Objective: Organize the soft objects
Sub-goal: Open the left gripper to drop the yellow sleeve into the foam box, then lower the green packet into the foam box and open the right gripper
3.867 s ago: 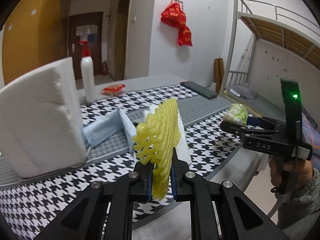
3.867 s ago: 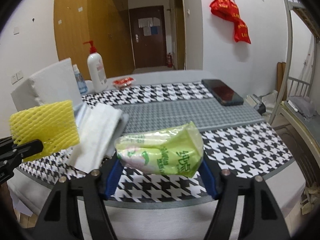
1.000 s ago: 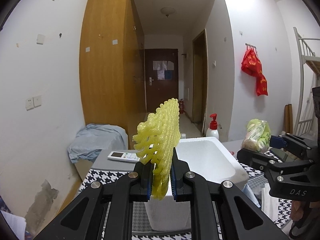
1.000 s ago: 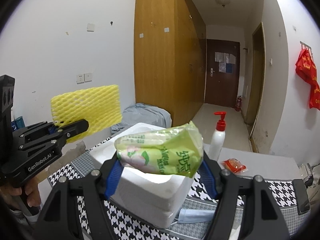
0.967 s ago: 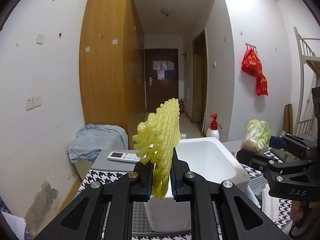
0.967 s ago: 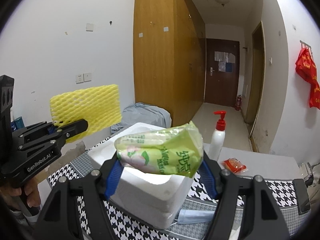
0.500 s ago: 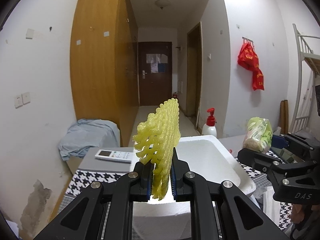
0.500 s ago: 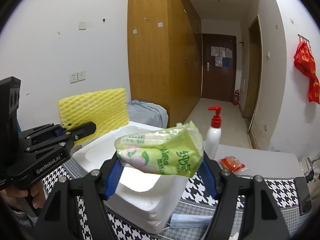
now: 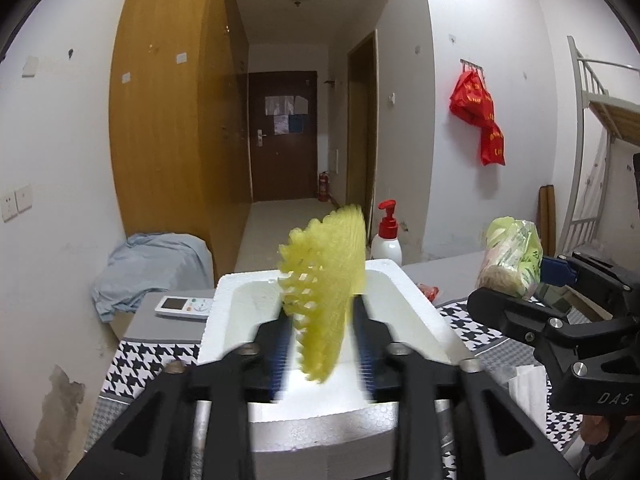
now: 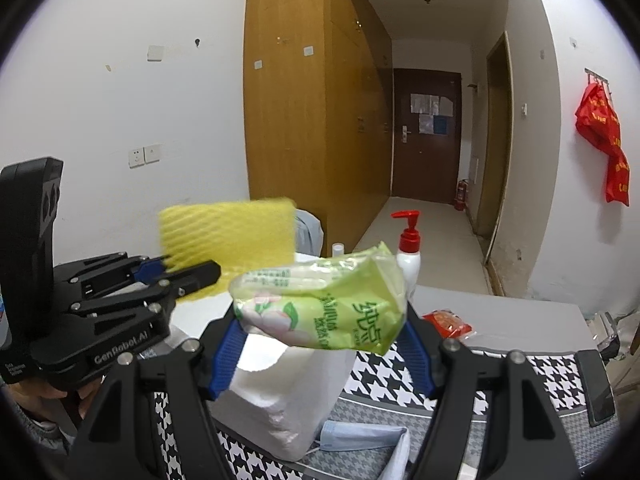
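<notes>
Nearest in the left wrist view, the left hand-held gripper [image 9: 322, 344] has just been opening: its jaws stand apart with the yellow foam net [image 9: 326, 284] loose between them, blurred and touching neither pad as far as can be told. It hangs over the open white foam box [image 9: 416, 304], which sits on the table [image 9: 132, 364] with the houndstooth cloth. The net is light and springy, so in my judgement it may drift, catch on a finger or land across the box rim instead of inside, and a gripper drawn back too soon could flick it out.

The right hand-held gripper [image 10: 320, 344] is clamped on the green tissue pack [image 10: 324, 308], held just beside and above the same box. The risk there is crowding: both grippers sit close over one opening and could knock together, or the soft pack could slip if squeezed unevenly.

Below the box a blue face mask [image 10: 360, 438] lies on the table, not yet sorted. Further back stand a pump bottle [image 10: 408, 256] and a red packet [image 10: 448, 322], which a wide swing might topple
</notes>
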The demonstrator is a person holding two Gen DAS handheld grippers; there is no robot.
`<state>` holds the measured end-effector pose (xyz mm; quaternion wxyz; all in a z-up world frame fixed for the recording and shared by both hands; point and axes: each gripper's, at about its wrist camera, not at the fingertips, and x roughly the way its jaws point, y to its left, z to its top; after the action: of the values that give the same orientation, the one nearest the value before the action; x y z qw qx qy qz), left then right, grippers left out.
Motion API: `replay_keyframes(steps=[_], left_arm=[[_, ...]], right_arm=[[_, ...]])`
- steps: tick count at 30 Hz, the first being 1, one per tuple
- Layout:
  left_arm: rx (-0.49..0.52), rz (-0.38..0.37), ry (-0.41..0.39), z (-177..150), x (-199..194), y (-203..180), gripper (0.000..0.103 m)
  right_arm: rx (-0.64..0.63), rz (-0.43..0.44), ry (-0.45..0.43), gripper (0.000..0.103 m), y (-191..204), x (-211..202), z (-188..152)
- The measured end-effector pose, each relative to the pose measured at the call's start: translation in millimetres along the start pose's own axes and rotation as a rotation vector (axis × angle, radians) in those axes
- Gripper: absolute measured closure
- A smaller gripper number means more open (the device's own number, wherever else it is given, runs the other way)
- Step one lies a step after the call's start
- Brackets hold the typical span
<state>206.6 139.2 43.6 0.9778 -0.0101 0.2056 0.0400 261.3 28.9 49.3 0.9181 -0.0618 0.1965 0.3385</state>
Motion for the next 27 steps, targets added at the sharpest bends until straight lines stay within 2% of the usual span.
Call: replay_keyframes(steps=[1, 2, 3, 5, 16, 27], left_arm=[[-0.006, 0.013, -0.003, 0.0, -0.8, 1.0, 0.039], [-0.01, 0.034, -0.014, 0.0, -2.7, 2.0, 0.02], [-0.014, 0.051, -0.028, 1.4, -4.1, 1.8, 0.009], [-0.027, 0.094, -0.057, 2.0, -9.8, 6.0, 0.001], [-0.025, 0.151, -0.067, -4.4, -24.4, 21.0, 0.001], [-0.056, 0.2, -0.103, -9.2, -47.1, 50.4, 0.001]], right_arm=[[-0.001, -0.002, -0.001, 0.03, 0.3, -0.1, 0.3], [-0.001, -0.004, -0.002, 0.03, 0.2, -0.6, 0.7], [-0.001, -0.006, -0.004, 0.03, 1.5, -0.9, 1.4], [-0.003, -0.009, -0.006, 0.03, 3.2, -1.4, 2.9], [-0.011, -0.008, -0.01, 0.03, 10.7, 3.7, 3.8], [-0.038, 0.031, 0.005, 0.03, 29.4, 20.4, 10.1]])
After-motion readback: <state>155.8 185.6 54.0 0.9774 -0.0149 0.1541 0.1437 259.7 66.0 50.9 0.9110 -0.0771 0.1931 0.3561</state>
